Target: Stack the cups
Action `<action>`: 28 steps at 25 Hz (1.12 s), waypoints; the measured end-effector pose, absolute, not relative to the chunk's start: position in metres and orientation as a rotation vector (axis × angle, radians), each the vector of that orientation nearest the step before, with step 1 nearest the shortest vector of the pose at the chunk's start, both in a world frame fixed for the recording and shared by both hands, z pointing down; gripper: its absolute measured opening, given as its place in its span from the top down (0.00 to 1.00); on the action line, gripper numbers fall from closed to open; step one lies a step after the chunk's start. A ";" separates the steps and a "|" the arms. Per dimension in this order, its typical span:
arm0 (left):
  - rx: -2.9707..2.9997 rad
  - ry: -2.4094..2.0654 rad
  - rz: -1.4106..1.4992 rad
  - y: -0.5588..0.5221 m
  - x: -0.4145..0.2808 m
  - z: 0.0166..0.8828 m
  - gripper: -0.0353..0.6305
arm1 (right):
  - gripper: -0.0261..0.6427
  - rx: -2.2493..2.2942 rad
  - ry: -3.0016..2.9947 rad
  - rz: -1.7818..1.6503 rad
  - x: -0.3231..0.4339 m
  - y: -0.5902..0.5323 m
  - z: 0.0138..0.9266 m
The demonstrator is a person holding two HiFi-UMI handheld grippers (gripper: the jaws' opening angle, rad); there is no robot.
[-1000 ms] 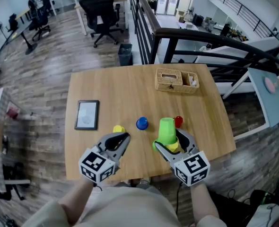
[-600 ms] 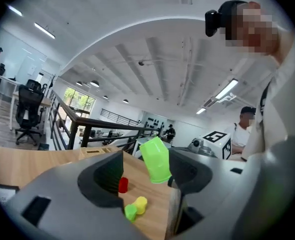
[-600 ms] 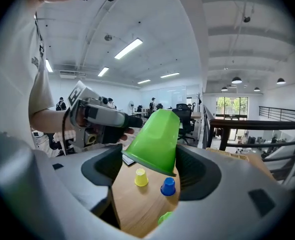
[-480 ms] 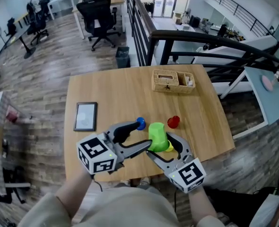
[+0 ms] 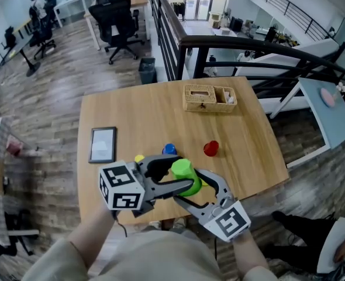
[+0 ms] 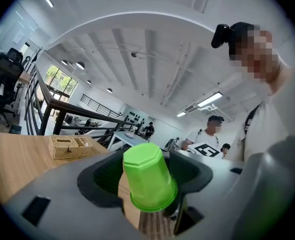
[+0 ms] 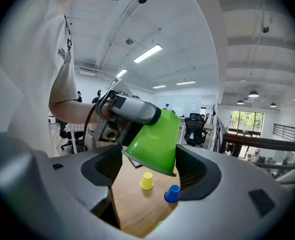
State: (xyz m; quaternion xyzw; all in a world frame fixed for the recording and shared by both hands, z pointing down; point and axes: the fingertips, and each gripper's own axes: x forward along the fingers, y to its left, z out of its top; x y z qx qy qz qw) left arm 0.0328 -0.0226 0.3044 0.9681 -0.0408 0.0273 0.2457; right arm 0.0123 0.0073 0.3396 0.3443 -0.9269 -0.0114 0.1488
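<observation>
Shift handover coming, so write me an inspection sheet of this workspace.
surface: wooden table, no damage seen.
job's things: green cup lifted between both grippers; red cup, blue cup and yellow cup standing apart on the table.
clutter: tablet, wicker basket.
grippers: right gripper shut on green cup; left gripper jaws just opened, cup between them.
cables: dark lead at left gripper.
surroundings: office chairs, black railing.

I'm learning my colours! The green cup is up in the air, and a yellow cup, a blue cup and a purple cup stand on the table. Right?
Almost. The purple cup is really a red cup, as the head view shows. The green cup is up in the air; the yellow cup, blue cup and red cup stand on the table.
</observation>
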 end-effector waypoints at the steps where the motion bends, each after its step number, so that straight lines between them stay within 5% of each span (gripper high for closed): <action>1: 2.629 -0.108 0.060 -0.024 0.033 0.303 0.51 | 0.44 0.987 -2.666 -0.037 0.012 0.007 0.340; 21: 2.834 -0.431 0.104 -0.049 0.010 0.320 0.58 | 0.44 1.198 -2.572 0.192 0.060 0.010 0.373; 28: 2.976 -0.600 0.231 -0.042 0.007 0.360 0.58 | 0.75 1.466 -2.507 0.308 0.100 0.007 0.374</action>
